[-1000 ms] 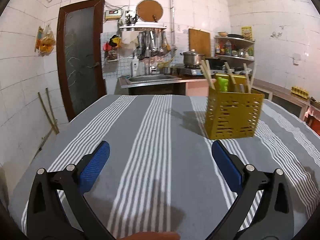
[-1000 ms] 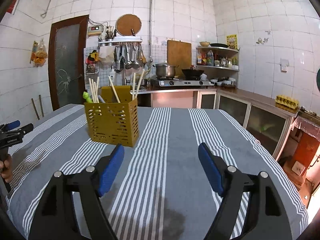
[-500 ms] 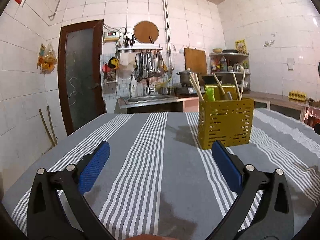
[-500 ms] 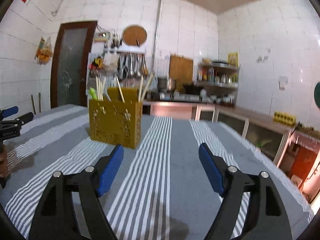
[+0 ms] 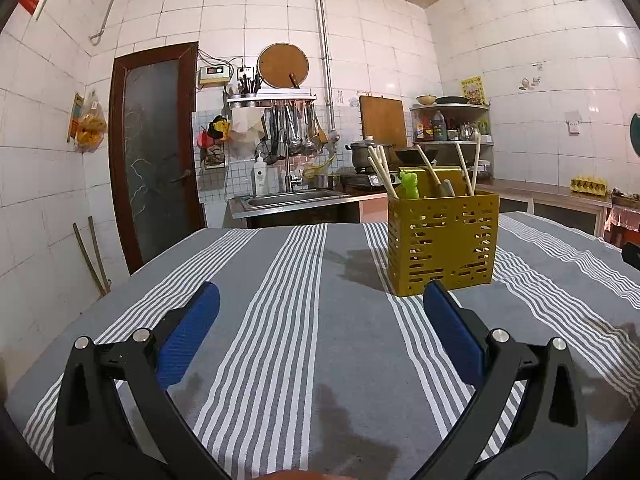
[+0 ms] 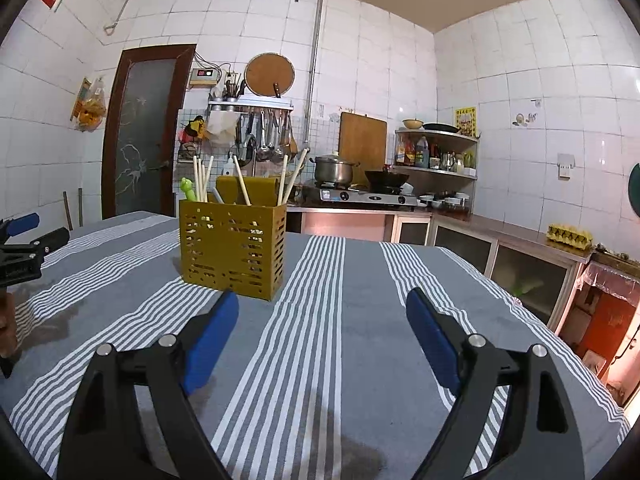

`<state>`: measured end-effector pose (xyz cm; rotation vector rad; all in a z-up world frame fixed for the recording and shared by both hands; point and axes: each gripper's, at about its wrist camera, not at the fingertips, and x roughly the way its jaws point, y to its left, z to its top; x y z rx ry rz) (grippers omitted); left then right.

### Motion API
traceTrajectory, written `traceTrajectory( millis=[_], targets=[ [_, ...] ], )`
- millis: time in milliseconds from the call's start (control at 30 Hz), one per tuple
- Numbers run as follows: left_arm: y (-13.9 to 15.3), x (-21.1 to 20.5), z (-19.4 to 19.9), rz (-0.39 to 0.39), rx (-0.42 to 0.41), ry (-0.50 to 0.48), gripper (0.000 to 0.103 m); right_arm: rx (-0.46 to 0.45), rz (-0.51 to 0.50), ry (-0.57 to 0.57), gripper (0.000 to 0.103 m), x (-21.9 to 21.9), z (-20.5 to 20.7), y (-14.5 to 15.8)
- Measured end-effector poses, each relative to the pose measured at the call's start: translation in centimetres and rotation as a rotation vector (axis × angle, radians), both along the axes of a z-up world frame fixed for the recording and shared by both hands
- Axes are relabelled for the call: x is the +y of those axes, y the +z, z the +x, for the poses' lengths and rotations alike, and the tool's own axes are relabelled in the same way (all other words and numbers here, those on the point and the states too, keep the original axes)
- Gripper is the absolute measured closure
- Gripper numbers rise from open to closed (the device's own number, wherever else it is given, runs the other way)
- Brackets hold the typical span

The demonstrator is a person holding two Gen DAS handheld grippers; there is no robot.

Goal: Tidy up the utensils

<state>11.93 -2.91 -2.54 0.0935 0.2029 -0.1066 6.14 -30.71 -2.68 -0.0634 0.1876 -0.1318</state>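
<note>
Standing upright mid-table: yellow caddy, chopsticks inside. Left gripper, right gripper spread wide, empty. Nothing loose; task seemingly done.

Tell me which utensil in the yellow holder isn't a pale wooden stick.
The green frog-topped utensil at the holder's left end, as the left claw's camera shows it; the chopsticks are plain pale sticks.

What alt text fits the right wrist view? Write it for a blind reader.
A perforated yellow plastic utensil holder with wooden chopsticks stands on a grey-and-white striped tablecloth, ahead-left of the open, empty right gripper with blue-padded fingers. A white-tiled kitchen lies behind.
</note>
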Motion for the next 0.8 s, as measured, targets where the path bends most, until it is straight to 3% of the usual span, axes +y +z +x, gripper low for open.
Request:
traceTrajectory(
  millis=[800],
  targets=[
    [-0.11, 0.58, -0.03, -0.02, 0.012, 0.012, 0.005, 0.005, 0.015, -0.008, 0.016, -0.34, 0.06, 0.2]
  ],
)
